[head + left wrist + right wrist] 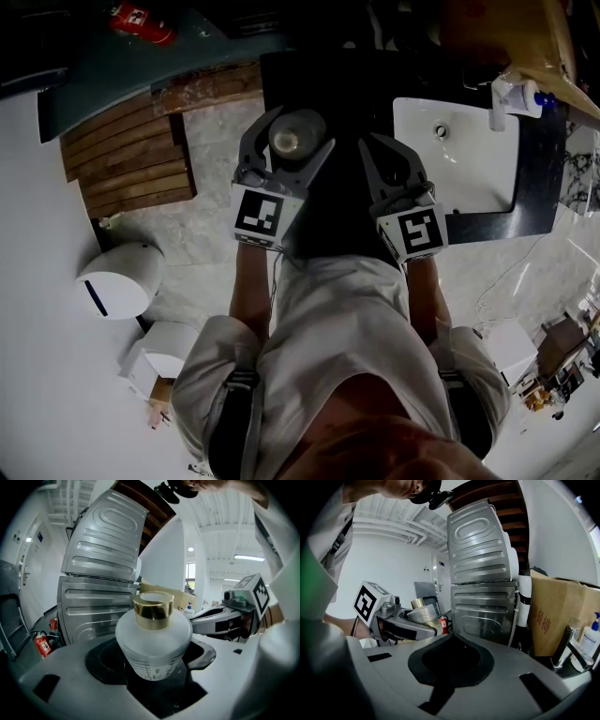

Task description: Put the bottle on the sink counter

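A frosted white bottle [298, 136] with a gold cap stands upright between the jaws of my left gripper [287, 161], which is shut on it and held in front of my body, above the floor. In the left gripper view the bottle [153, 641] fills the dark pads' hollow. My right gripper [388, 161] hovers beside it to the right, shut with nothing in it; its pads [451, 663] meet around an empty hollow. The white sink [457, 155] in its dark counter [536, 178] lies just right of the right gripper.
A white soap dispenser [514, 97] and a cardboard box [511, 33] sit at the counter's far end. A ribbed steel appliance [482, 585] stands ahead, with a red fire extinguisher [141, 22] to its left. Wooden slats [131, 155] and white bins [120, 278] lie on the left.
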The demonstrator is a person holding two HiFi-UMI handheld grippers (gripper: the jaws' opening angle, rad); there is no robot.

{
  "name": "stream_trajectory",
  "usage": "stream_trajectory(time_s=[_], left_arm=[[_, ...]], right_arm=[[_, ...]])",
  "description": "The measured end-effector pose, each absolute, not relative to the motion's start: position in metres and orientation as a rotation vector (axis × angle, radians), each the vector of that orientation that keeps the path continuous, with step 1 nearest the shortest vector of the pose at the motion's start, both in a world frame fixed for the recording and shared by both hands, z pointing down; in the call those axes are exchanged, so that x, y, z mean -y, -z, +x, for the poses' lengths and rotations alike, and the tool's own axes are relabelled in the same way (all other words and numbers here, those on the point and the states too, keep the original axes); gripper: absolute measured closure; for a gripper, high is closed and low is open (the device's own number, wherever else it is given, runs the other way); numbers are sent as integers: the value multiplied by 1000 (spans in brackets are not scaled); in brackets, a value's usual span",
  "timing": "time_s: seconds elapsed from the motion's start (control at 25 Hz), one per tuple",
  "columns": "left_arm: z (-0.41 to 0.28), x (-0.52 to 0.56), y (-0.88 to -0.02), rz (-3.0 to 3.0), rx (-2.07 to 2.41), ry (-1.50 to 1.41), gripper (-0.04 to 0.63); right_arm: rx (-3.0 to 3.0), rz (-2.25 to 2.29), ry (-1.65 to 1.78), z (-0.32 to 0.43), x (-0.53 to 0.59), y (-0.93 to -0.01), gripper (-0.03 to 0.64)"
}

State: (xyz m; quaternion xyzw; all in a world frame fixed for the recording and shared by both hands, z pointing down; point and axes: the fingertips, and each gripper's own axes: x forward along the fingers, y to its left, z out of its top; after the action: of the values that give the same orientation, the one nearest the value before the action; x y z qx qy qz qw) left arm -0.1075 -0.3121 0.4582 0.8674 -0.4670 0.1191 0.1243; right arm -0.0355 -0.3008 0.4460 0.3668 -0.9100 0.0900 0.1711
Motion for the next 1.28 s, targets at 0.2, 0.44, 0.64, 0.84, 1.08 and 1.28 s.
stream_trajectory(time_s=[0.2,0.44,0.64,0.84,1.08,1.28], left_arm=[[-111,324,-475,2531,1353,-370,264],[-110,334,-497,2517,1336,-393,264],[-112,344,-511,2513,1322,-415,264],[-111,351,-527,2515,1301,-442,264],[-111,361,-545,2515,1294,-466,264],[-112,368,-559,2516,1292,-498,264]], right_arm=[[2567,1039,-286,-42,306,-459,618],[2562,1070,-292,-40,315,-476,618],[2544,1081,-317,-42,322,-486,618],[2531,1102,-320,-40,328,-496,618],[2523,1087,-356,-46,331,-510,618],[2521,1070,-374,-54,333,-522,618]])
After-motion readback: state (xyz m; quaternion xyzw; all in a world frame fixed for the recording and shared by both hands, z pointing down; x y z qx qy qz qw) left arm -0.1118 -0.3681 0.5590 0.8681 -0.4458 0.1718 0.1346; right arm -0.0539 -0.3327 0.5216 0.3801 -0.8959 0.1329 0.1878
